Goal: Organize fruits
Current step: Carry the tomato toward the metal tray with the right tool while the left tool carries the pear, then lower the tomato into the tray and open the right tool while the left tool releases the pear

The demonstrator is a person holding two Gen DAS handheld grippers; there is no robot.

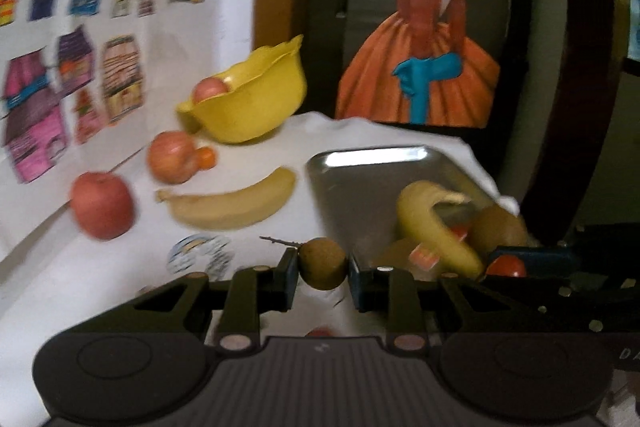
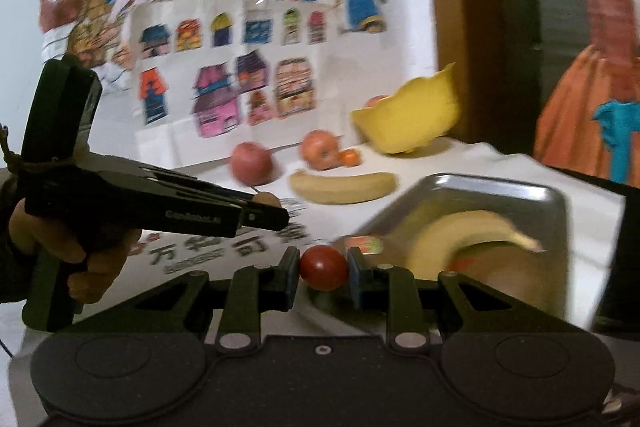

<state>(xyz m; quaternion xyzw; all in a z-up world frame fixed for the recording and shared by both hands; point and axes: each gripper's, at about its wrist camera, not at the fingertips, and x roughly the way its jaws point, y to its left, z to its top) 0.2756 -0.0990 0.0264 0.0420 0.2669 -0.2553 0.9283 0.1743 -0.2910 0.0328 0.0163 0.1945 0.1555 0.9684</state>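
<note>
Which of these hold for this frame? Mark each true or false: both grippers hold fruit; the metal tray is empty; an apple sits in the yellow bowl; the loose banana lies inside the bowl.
1. Both grippers hold fruit. True: the left gripper is shut on a small brown fruit, the right gripper on a cherry tomato.
2. The metal tray is empty. False: it holds a banana and a kiwi.
3. An apple sits in the yellow bowl. True.
4. The loose banana lies inside the bowl. False: it lies on the white cloth.
</note>
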